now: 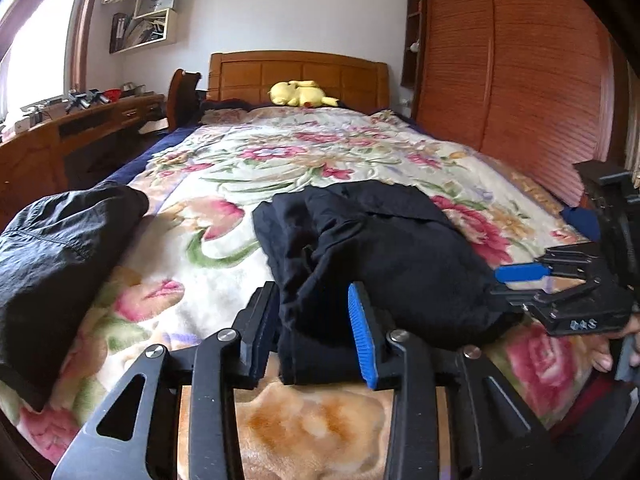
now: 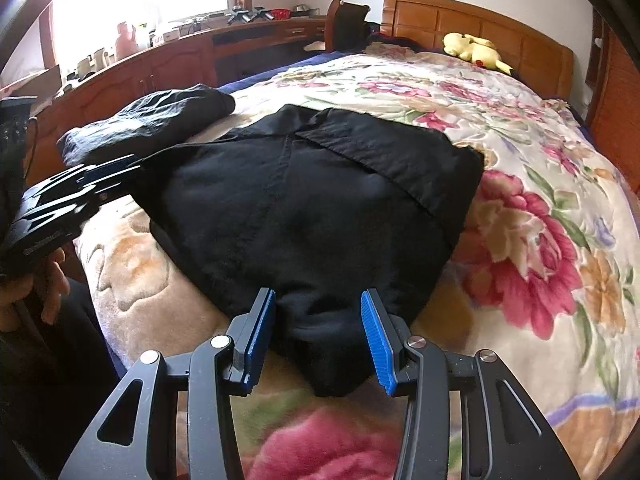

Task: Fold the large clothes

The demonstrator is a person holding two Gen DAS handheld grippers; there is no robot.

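Note:
A black garment (image 1: pixel 400 248) (image 2: pixel 320 200) lies folded into a thick bundle on the floral blanket (image 1: pixel 240 152) (image 2: pixel 540 240) of the bed. My left gripper (image 1: pixel 310 292) (image 2: pixel 132 172) is open, with the bundle's near left edge lying loosely between its pads. My right gripper (image 2: pixel 318 294) (image 1: pixel 500 280) is open too and straddles a bunched near corner of the same garment. A hand (image 2: pixel 52 280) holds the left gripper's handle.
A second dark garment (image 1: pixel 60 248) (image 2: pixel 160 120) lies crumpled at the bed's left edge. A yellow plush toy (image 1: pixel 300 93) (image 2: pixel 472 50) rests by the wooden headboard (image 1: pixel 300 72). A wooden desk (image 2: pixel 160 64) runs along the left, a wardrobe (image 1: pixel 520 80) along the right.

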